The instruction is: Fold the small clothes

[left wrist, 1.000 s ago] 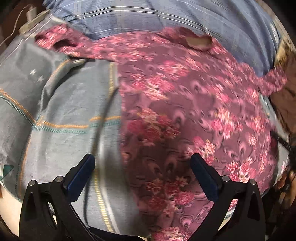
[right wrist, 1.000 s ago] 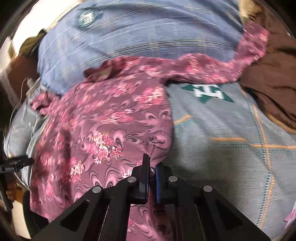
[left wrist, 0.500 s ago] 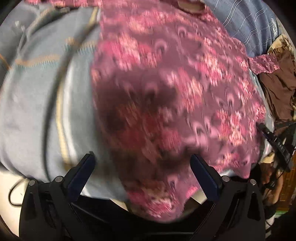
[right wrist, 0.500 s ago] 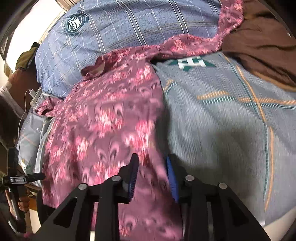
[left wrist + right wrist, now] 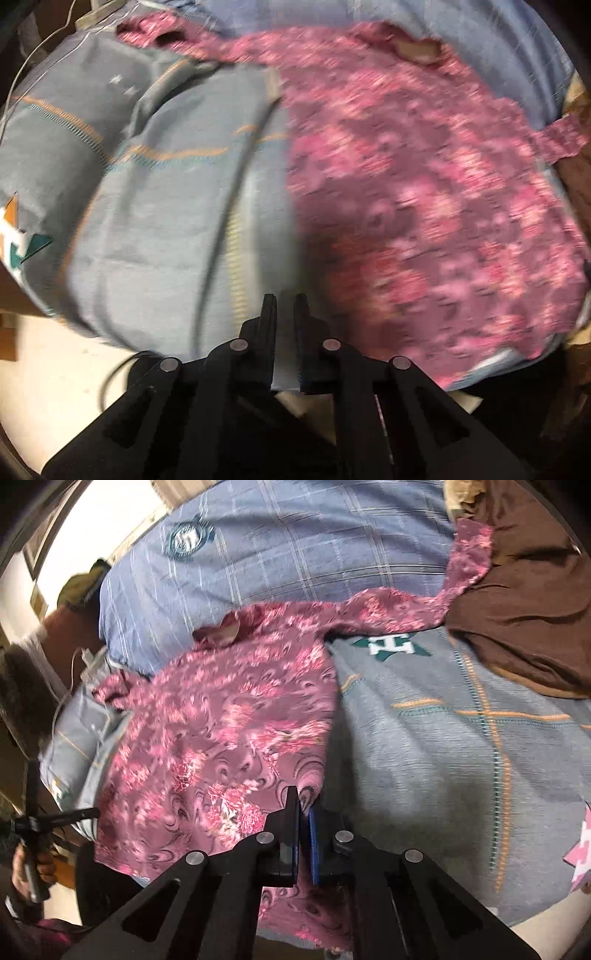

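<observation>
Right gripper [image 5: 303, 812] pinching near right hem of one pink floral top [image 5: 229, 731]; left gripper [image 5: 284, 306] jaws just closed, nothing visibly between, over grey-blue bedsheet [image 5: 166, 206] left of the top. Top lies spread flat, sleeves out: no fold yet, all folding left. One brown garment [image 5: 524, 602] far right.

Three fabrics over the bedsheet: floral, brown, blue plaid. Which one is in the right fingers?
The pink floral garment. Its edge sits pinched in the right gripper. The brown cloth lies far right, and the blue plaid pillow lies at the back, both untouched.
</observation>
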`<state>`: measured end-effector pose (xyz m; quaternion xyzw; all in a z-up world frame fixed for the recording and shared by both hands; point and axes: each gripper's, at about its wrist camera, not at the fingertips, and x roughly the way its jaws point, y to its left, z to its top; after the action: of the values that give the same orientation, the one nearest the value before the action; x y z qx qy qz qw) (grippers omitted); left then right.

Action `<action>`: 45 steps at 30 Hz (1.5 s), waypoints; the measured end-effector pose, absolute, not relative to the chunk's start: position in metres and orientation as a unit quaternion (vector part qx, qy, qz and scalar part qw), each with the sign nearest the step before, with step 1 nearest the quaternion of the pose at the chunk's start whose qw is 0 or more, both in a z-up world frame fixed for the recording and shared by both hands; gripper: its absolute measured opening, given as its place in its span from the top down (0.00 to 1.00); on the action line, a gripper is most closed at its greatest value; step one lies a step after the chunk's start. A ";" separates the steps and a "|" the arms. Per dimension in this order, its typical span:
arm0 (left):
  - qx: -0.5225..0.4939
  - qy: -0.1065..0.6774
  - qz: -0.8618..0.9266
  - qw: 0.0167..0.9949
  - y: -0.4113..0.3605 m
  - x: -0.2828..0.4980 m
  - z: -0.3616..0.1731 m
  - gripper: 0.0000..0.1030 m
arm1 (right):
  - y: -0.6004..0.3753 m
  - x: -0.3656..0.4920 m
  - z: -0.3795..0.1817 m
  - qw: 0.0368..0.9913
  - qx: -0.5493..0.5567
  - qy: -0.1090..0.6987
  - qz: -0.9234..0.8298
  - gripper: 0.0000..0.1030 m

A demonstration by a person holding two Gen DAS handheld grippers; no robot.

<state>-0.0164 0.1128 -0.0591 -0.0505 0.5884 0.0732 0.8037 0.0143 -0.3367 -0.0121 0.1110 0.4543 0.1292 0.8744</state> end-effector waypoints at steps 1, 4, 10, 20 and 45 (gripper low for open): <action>-0.053 0.600 0.078 0.795 0.118 -0.016 -0.066 0.93 | -0.339 0.015 -0.017 0.872 0.110 0.460 0.124 0.96; -0.140 0.622 0.016 0.770 0.126 -0.022 -0.074 0.92 | -0.343 0.020 -0.046 0.855 0.111 0.497 0.097 0.95; -0.227 0.607 -0.071 0.758 0.107 -0.052 -0.065 0.35 | -0.349 0.018 -0.052 0.850 0.133 0.501 0.090 0.87; -0.373 0.631 -0.064 0.677 0.105 -0.065 -0.105 0.28 | -0.349 0.020 -0.056 0.844 0.142 0.508 0.094 0.77; -0.240 0.569 -0.041 0.786 0.122 -0.051 -0.033 0.77 | -0.342 0.023 -0.045 0.835 0.086 0.531 0.114 0.86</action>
<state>-0.0515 0.1223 -0.0327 -0.2400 0.5689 -0.0406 0.7856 0.0229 -0.3417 -0.0451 0.0856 0.5309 0.1140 0.8353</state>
